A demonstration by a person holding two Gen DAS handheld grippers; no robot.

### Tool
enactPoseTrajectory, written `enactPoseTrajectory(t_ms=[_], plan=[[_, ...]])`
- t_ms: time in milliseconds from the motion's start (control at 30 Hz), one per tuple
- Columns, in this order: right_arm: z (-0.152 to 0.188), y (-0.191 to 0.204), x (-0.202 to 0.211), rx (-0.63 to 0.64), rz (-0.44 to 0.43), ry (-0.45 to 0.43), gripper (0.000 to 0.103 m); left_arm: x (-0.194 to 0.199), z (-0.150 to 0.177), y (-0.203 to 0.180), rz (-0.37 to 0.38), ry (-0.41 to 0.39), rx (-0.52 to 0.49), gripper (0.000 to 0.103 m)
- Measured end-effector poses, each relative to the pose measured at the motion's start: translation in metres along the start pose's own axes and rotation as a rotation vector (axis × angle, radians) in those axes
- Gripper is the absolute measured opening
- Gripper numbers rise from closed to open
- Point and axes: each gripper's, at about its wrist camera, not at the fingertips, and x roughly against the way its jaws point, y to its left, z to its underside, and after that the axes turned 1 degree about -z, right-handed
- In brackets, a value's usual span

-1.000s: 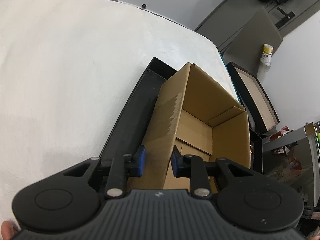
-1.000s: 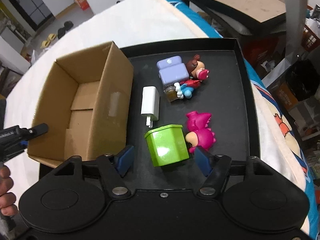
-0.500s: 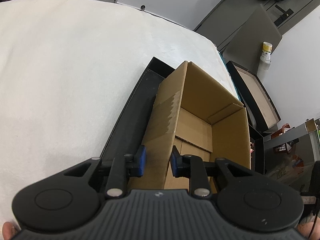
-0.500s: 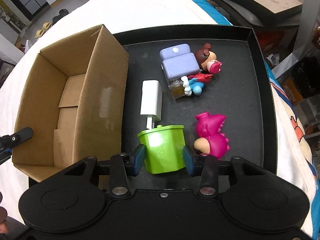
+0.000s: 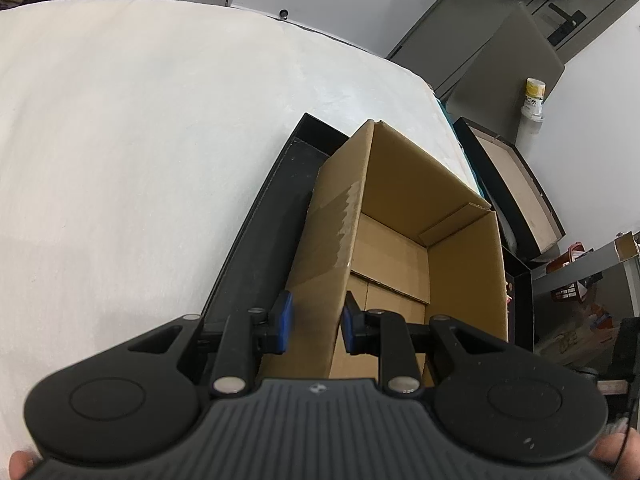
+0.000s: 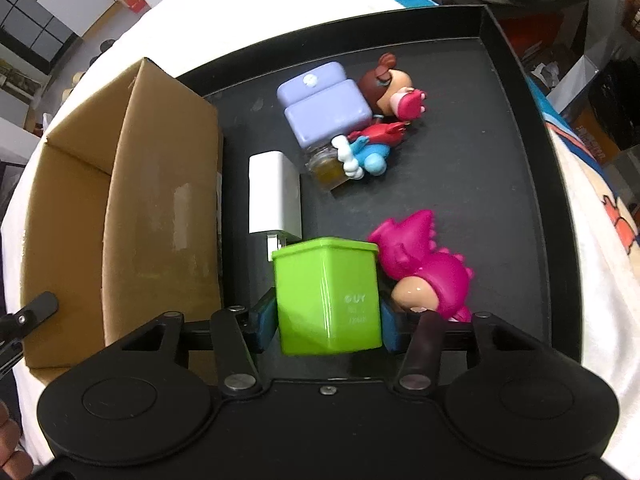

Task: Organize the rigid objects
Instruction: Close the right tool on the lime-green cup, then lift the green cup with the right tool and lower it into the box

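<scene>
My right gripper has its blue pads against both sides of a green plastic box on the black tray; its jaws are opening slightly, with the box still between them. A pink dinosaur toy touches the box's right side. A white charger lies just behind it. Further back lie a lilac box, a doll figure and a small blue and red figure. My left gripper is shut on the near wall of the empty cardboard box, which stands in the tray's left part.
The tray rests on a white cloth-covered table. Off the table's far side I see another dark tray with a brown floor, a yellow-labelled bottle and shelving. The left gripper's finger shows beside the cardboard box.
My right gripper came down over the green box and its pads closed from wide apart onto the box's sides. The left gripper kept its hold on the cardboard wall.
</scene>
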Motion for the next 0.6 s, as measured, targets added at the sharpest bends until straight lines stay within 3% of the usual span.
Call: enactPoseTrajectory(t_ms=[600], plan=[[-0.016,0.038,0.073,0.093,-0.027,-0.122,0.049,0.003,-0.002,0.004,0.021,0.01,-0.015,0.024]])
